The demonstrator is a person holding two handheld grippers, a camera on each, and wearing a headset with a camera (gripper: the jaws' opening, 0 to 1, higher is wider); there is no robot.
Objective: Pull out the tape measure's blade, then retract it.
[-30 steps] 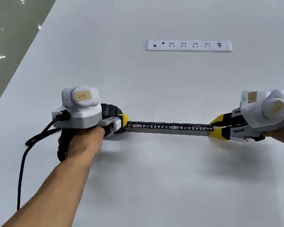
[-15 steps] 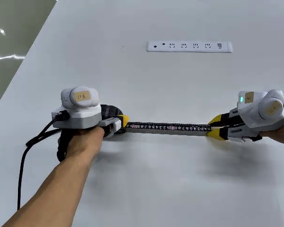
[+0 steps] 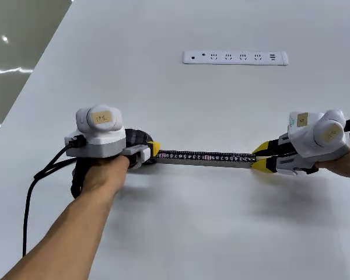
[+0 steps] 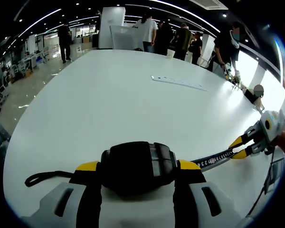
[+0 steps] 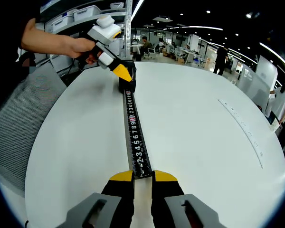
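The black tape measure case [image 3: 139, 140] sits on the white table, clamped between the yellow-tipped jaws of my left gripper [image 3: 149, 153]. In the left gripper view the case [image 4: 138, 166] lies between the jaws. Its dark numbered blade [image 3: 204, 157] runs flat to the right, just above the table. My right gripper [image 3: 260, 156] is shut on the blade's free end. In the right gripper view the blade [image 5: 134, 137] stretches away from the right gripper [image 5: 142, 178] to the case [image 5: 129, 81] and the left gripper [image 5: 121, 71].
A white power strip [image 3: 235, 57] lies at the far side of the table. A black cable [image 3: 32, 192] trails from the left gripper toward the near left. The table's left edge [image 3: 29, 87] drops to the floor. Several people [image 4: 180, 38] stand beyond the far end.
The right gripper has moved a little to the left, toward the case, with the blade's end in it, so less blade shows. The left gripper has stayed put.
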